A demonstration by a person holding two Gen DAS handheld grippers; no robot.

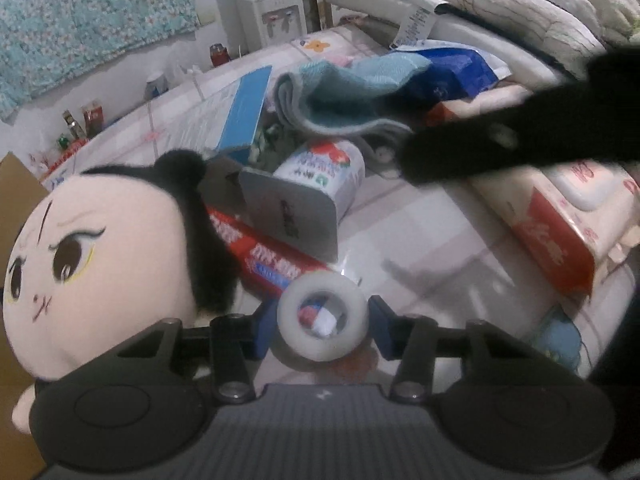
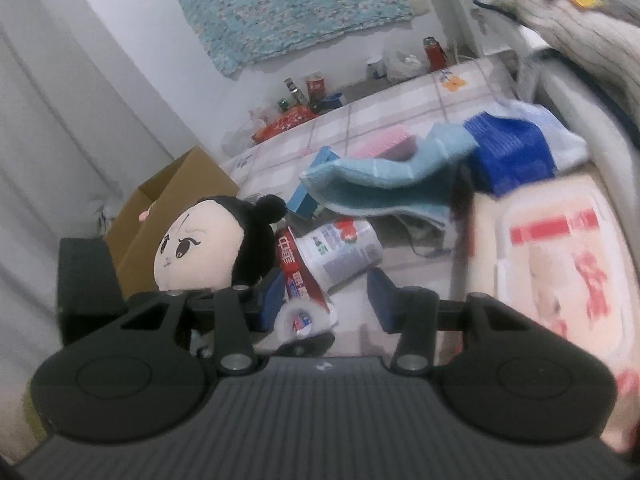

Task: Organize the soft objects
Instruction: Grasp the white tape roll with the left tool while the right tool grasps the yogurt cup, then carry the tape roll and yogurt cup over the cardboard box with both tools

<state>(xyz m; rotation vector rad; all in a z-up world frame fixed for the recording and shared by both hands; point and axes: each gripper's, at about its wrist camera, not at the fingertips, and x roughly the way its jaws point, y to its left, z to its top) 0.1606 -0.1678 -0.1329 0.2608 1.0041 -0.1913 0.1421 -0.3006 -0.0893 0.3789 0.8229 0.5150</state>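
Observation:
A plush doll head [image 1: 96,256] with black hair lies at the left of the table; it also shows in the right wrist view [image 2: 204,244]. A light blue folded towel [image 1: 340,92] hangs in the air above the clutter, also seen from the right [image 2: 384,184], held at its right end by a dark shape [image 1: 520,140]. My left gripper [image 1: 322,328] is open with a white tape roll [image 1: 322,326] between its blue pads. My right gripper [image 2: 324,300] is open over the red toothpaste box [image 2: 296,276], holding nothing.
A red and white wet-wipes pack [image 1: 560,224] lies at the right. A white can [image 1: 324,172], a blue box [image 1: 240,116] and a blue bag [image 1: 452,68] lie mid-table. A cardboard box [image 2: 172,200] stands at the left. Bedding is piled at the back right.

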